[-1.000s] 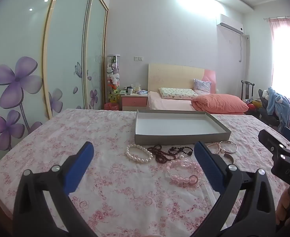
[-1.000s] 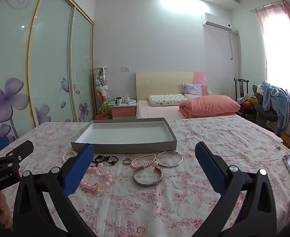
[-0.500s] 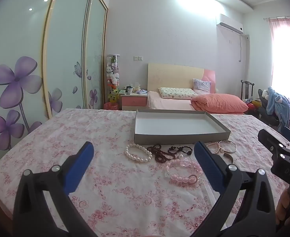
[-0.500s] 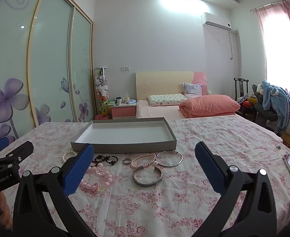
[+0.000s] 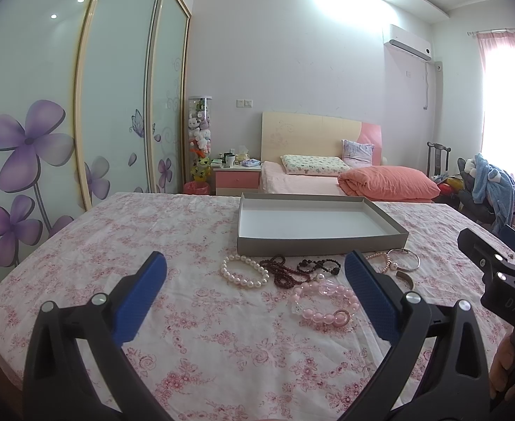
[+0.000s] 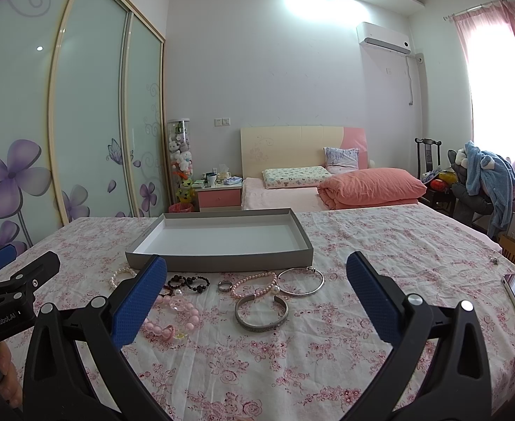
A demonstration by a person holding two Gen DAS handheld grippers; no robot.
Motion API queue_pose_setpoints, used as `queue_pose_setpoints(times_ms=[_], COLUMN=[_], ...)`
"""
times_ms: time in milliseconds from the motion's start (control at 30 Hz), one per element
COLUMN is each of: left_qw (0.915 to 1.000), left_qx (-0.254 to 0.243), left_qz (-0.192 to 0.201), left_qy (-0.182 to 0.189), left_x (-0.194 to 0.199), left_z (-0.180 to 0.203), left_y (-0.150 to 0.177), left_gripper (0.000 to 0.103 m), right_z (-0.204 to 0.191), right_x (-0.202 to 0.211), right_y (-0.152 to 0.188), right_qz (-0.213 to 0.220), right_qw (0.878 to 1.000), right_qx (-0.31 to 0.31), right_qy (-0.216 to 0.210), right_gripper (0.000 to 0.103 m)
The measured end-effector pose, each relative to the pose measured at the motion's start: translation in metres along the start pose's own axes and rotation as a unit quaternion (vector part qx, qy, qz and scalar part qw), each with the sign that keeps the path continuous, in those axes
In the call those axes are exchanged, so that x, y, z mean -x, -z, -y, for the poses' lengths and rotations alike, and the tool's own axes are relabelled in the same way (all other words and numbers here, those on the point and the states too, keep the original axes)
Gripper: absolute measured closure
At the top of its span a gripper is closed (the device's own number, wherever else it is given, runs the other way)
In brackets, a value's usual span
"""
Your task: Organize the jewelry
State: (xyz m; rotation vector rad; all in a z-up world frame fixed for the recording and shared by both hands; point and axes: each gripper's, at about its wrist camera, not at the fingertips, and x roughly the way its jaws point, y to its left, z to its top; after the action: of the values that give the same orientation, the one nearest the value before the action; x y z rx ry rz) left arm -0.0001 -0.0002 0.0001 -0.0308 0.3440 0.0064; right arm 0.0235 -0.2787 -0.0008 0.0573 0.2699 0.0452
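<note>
Pre-grasp: left gripper [image 5: 255,280] and right gripper [image 6: 257,280] both spread wide, empty. Jewelry lies on the floral tablecloth [image 6: 380,245] at the gray tray's [image 6: 218,262] 6 o'clock edge; tray empty. Next, probably: pinch the silver cuff bangle [image 6: 261,312], lift it into the tray.

An empty grey tray [image 6: 218,265] lies mid-counter; bracelets lie loose along its near side: pearl bracelet [image 5: 245,271], pink beaded bracelet [image 5: 324,301], silver cuff [image 6: 261,313].

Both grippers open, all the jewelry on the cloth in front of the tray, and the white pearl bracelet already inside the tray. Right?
Not quite. The pearl bracelet is not in the tray; the left wrist view shows it on the cloth before the tray, which holds nothing. The left gripper and right gripper are open.
</note>
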Motion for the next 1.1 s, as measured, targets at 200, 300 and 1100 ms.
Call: queue_pose_setpoints(times_ms=[200,300,1100], left_qw=[1.0,1.0,1.0], left_qx=[0.0,0.0,0.001], left_qz=[0.0,0.0,-0.002], left_qy=[0.0,0.0,0.0], left_x=[0.0,0.0,-0.0001], left_z=[0.0,0.0001,0.0], left_y=[0.0,0.0,0.0], left_gripper=[0.004,0.004,0.004], right_z=[0.0003,0.0005,0.0032], right_x=[-0.0002,-0.0002,-0.0004], right_y=[0.0001,0.0001,0.0006], right_qz=[0.0,0.0,-0.001], right_qw=[1.0,1.0,1.0], right_qx=[0.0,0.0,-0.001], right_qy=[0.0,0.0,0.0], right_gripper=[0.002,0.002,0.002])
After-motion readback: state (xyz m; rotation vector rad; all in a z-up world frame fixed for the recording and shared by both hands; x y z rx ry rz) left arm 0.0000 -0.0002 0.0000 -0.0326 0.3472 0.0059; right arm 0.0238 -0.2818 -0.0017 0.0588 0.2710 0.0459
